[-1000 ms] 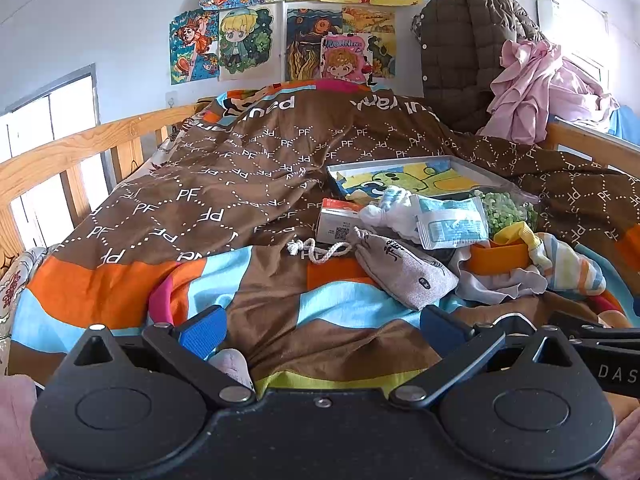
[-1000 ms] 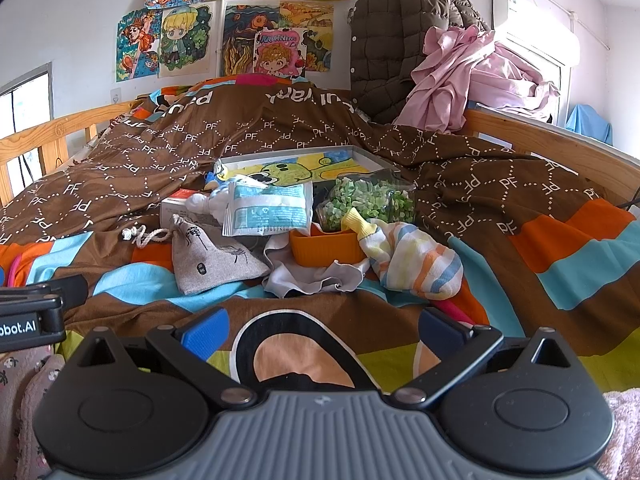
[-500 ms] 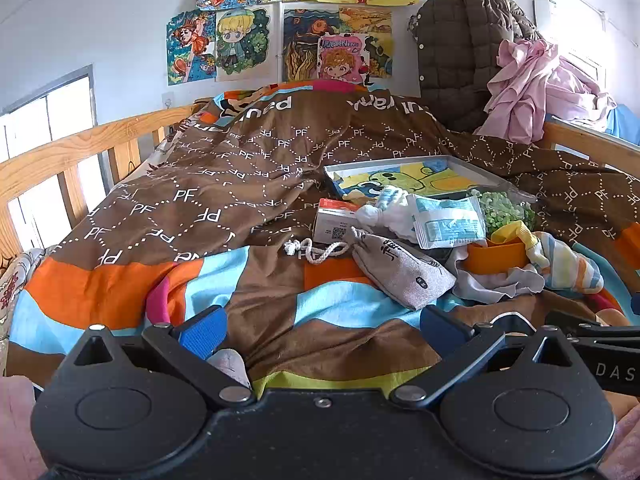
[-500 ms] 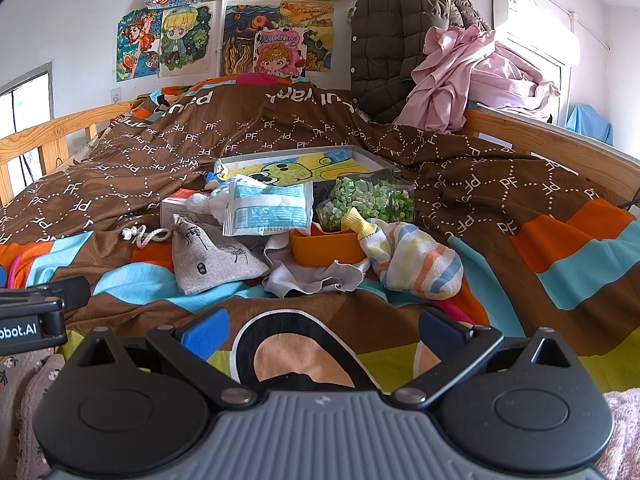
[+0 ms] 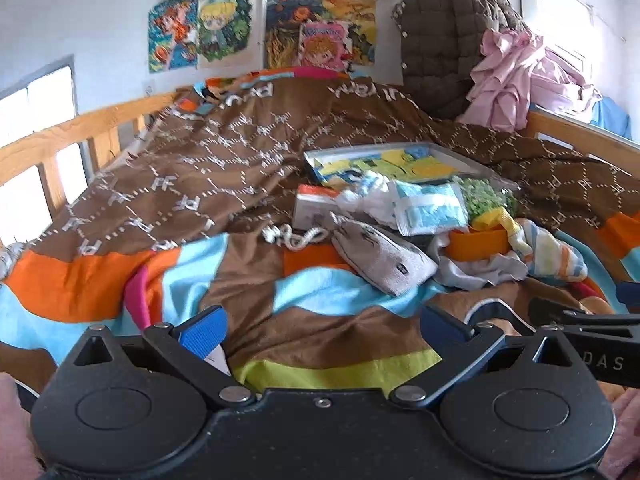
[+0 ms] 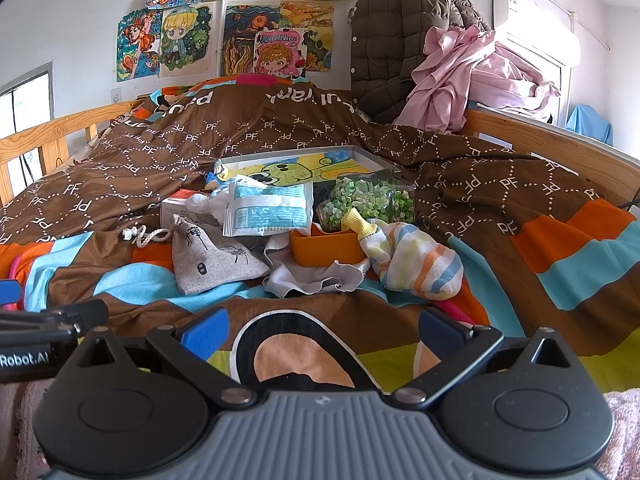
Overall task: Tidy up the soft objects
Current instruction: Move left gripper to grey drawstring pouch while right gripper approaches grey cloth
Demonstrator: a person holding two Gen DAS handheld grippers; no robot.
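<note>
From the left wrist view, slightly blurred, the left tongs (image 5: pixel 320 326) hung released and empty above the near edge of a bed whose plush quilt (image 5: pixel 224 168) carried brown diamond print and orange, blue and lime bands. Just beyond, right of centre, lay the clutter: a grey woven drawstring pouch (image 5: pixel 382 258) with a knotted white cord, a crinkled blue-and-white packet (image 5: pixel 430 208), an orange silicone tray (image 5: pixel 478 242) and a soft striped sock (image 5: pixel 548 250).

From the right wrist view, the right tongs (image 6: pixel 320 330) were likewise spread wide, holding nothing. The pouch (image 6: pixel 212 258) lay left, apart from a limp grey cloth (image 6: pixel 316 278) spilling under the orange tray (image 6: pixel 326 248). The sock (image 6: pixel 418 258) touched the tray's right end. Behind stood a clear bag of green pieces (image 6: pixel 368 202) and a flat painted canvas (image 6: pixel 296 166). A wooden rail (image 6: pixel 552 148) bounded the far right.
</note>
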